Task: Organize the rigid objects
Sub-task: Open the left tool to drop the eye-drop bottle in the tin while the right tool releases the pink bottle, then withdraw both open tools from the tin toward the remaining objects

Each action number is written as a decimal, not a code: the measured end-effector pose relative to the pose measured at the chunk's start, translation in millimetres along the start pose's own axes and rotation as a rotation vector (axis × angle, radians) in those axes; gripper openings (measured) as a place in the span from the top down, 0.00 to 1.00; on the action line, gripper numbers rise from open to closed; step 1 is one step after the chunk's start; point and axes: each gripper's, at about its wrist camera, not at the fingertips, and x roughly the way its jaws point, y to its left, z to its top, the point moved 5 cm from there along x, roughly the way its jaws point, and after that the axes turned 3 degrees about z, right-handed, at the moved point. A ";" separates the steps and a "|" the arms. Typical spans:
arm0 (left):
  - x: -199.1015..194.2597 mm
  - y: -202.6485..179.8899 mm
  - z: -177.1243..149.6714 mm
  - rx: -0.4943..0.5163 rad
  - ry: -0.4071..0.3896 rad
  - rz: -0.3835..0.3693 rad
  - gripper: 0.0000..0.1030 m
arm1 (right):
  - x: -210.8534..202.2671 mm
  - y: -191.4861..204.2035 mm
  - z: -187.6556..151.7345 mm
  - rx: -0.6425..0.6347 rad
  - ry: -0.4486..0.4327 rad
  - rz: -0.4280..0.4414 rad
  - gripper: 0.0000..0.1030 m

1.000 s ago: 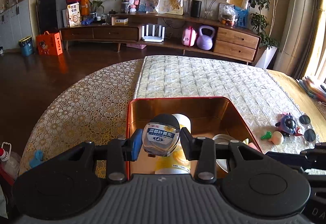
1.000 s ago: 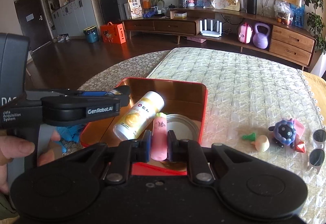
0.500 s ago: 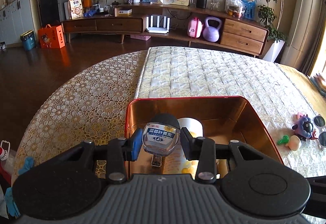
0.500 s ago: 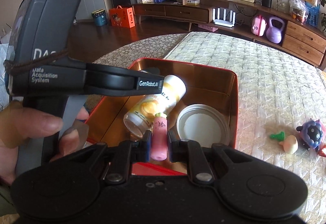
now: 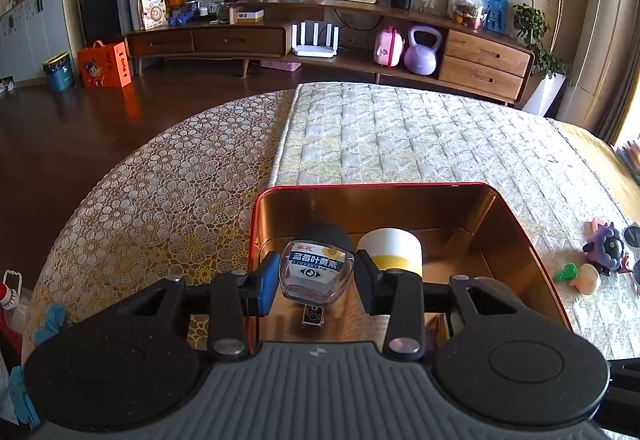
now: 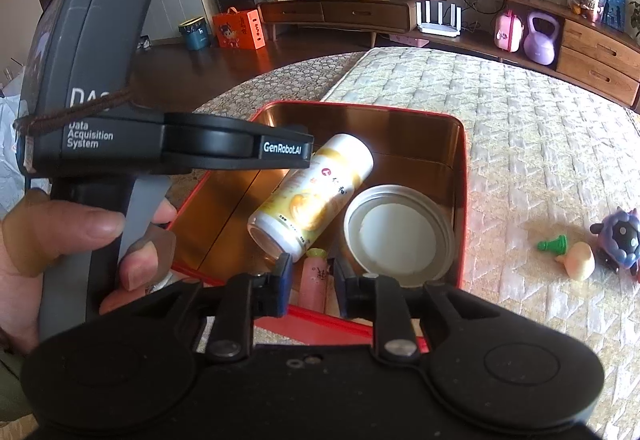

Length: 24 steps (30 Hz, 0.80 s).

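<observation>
A red tin (image 5: 516, 240) with a copper inside stands on the table. My left gripper (image 5: 316, 280) hangs over its left part, shut on a small clear bottle (image 5: 316, 270) that has a blue label and a black cap. Inside the tin lie a yellow-and-white bottle (image 6: 316, 191) on its side and a round white lid (image 6: 400, 236). My right gripper (image 6: 312, 280) is at the tin's near rim (image 6: 352, 324), and its jaws are opening. A pink tube (image 6: 314, 274) stands between them with a gap on each side.
A purple toy (image 6: 620, 236), a green piece (image 6: 554, 243) and a peach-coloured piece (image 6: 578, 266) lie on the quilted cloth right of the tin. Sunglasses (image 5: 634, 240) are beyond them. A hand (image 6: 60, 236) holds the left gripper's grey handle. The table's rounded edge drops off at the left.
The right jaws have parted from the pink tube, which now sits lower in the tin. Both grippers came closer and lower over the tin. The left one still holds its bottle.
</observation>
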 end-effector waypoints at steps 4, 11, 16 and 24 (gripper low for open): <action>-3.2 0.1 -2.7 -0.001 0.005 -0.002 0.62 | -6.9 0.9 1.5 0.014 -0.016 0.024 0.63; -13.3 -0.2 -6.1 -0.011 -0.001 -0.019 0.47 | -18.0 5.4 2.9 0.009 -0.035 0.033 0.48; -28.0 -5.4 -7.9 0.007 -0.019 -0.019 0.47 | -30.9 11.7 1.3 -0.023 -0.060 0.030 0.44; -60.6 -22.2 -9.5 0.040 -0.070 -0.064 0.34 | -60.1 4.2 -3.5 0.001 -0.103 0.033 0.33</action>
